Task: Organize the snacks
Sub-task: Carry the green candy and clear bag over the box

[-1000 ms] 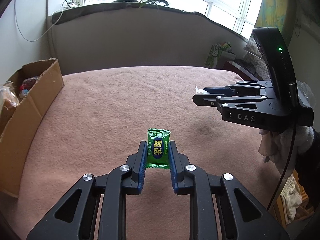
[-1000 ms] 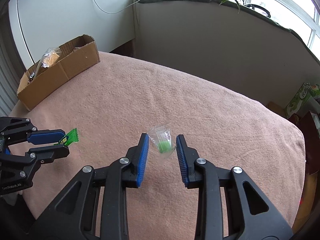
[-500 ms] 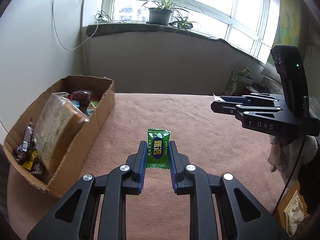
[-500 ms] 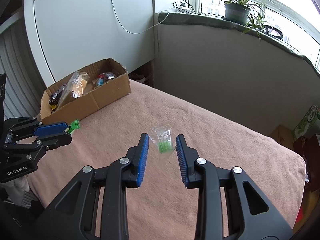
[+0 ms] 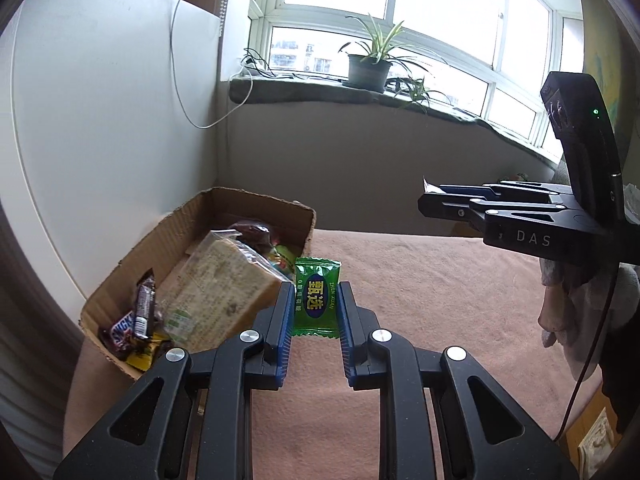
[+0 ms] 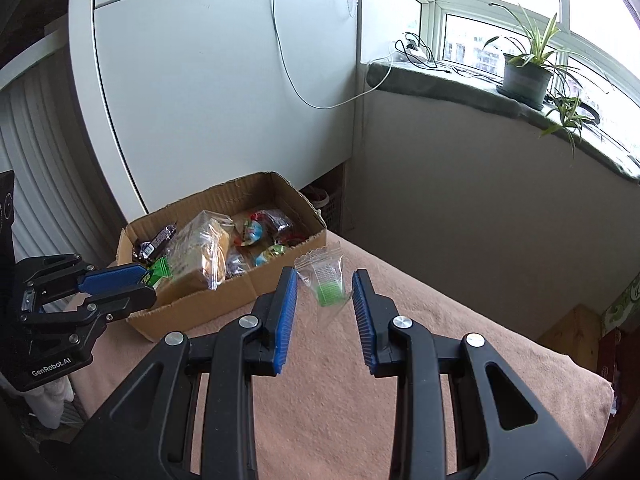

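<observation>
Candy (image 5: 316, 302) marked "ZHEN XUAN" in left gripper (image 5: 313, 312)

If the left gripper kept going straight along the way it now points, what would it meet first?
Probably the open brown cardboard box of snacks: the left gripper, shut on a green candy packet, points at its near right corner. Depth is unclear, so it might land just short on the pink blanket.

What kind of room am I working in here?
Most likely a room in a home, perhaps a bedroom: a potted plant on the windowsill, a pink blanket over the work surface, and a cardboard box of snacks.
</observation>
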A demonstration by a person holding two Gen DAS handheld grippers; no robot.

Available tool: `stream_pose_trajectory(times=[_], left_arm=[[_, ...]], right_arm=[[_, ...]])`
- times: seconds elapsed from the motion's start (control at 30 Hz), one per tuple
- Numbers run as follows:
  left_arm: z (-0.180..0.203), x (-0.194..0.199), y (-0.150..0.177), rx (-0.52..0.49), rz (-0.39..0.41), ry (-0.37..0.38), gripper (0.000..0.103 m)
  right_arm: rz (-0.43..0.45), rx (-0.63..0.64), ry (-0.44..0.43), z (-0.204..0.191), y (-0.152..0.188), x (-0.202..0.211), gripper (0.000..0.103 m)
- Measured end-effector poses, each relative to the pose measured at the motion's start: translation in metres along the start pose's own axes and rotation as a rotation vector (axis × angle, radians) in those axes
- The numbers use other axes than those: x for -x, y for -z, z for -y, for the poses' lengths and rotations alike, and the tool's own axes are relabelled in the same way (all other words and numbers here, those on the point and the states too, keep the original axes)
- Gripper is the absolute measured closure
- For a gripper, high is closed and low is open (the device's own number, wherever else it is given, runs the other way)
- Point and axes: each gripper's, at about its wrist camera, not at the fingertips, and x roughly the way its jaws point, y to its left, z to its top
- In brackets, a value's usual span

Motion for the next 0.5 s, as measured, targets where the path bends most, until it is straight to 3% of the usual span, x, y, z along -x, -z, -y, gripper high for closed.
stream_pose_trajectory(times=[0.5], left_arm=[[-0.072,-0.005,-0.010,0.084,0.000,-0.092,0.084]], right_arm=[[-0.041,0.030,-0.055,-0.036,-0.046,-0.064,0.073]])
